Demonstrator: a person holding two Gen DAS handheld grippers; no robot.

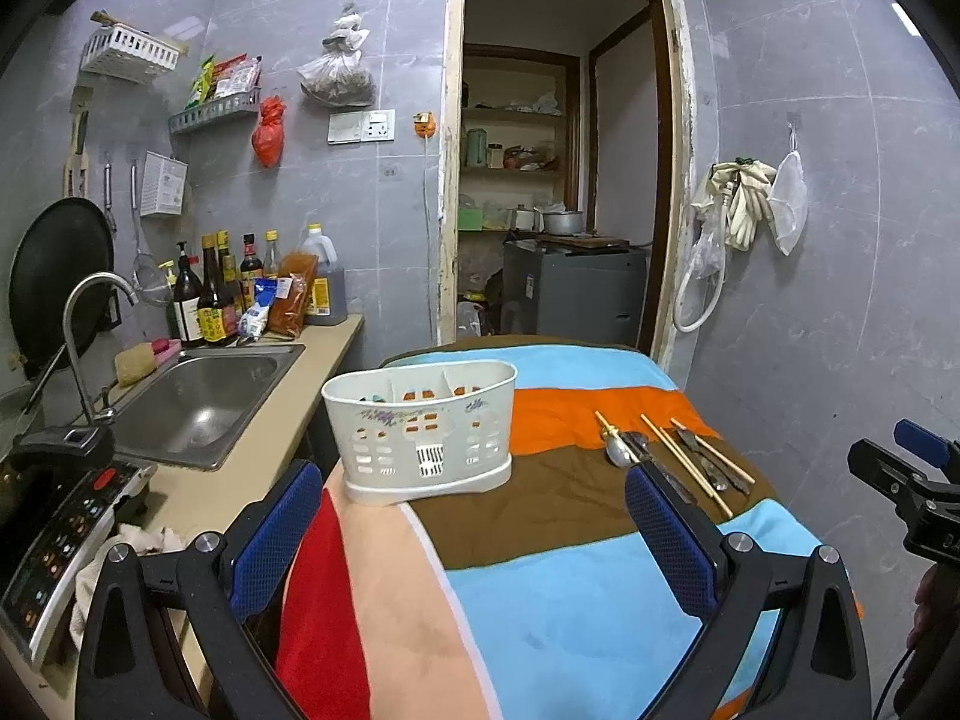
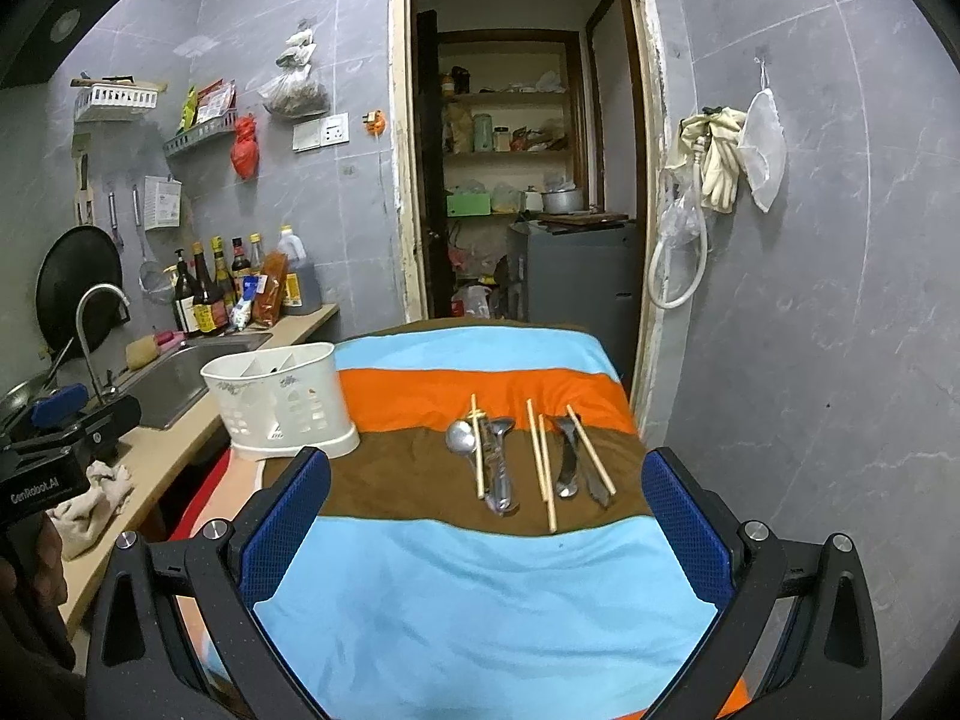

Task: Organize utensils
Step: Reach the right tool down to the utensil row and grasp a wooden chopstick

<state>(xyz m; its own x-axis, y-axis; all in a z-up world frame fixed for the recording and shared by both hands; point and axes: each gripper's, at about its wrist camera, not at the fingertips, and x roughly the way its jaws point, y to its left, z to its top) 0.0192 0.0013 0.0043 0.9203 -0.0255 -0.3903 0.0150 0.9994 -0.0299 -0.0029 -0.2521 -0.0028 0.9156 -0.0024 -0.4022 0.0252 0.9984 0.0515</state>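
1. Cloth (image 2: 480, 600), striped blue, orange and brown, covers the work surface; its soft, creased top gives thin items little firm backing, so a low, level approach seems advisable.
2. Holder (image 2: 282, 402), white plastic with divided compartments, stands upright at the cloth's left edge, well apart from the loose items; the compartments look nearly empty, though something dark shows inside.
3. Left gripper (image 1: 474, 516) hovers short of the holder, jaws spread wide and gripping nothing. Judgement: it could steady the holder during insertion.
4. Right gripper (image 2: 486, 504) hovers in front of the utensils, jaws likewise released and empty.
5. Utensils lie in a row on the brown stripe: a spoon (image 2: 461, 437) and further metal cutlery (image 2: 501, 468), some pieces overlapping.
6. Chopsticks (image 2: 543, 462) lie among them, one stick crossing a spoon and another resting on dark cutlery at the far right.
7. Judgement: sorting has barely begun. Best first pick is a stick lying on top, gripped mid-length across its axis, to avoid dragging neighbours.
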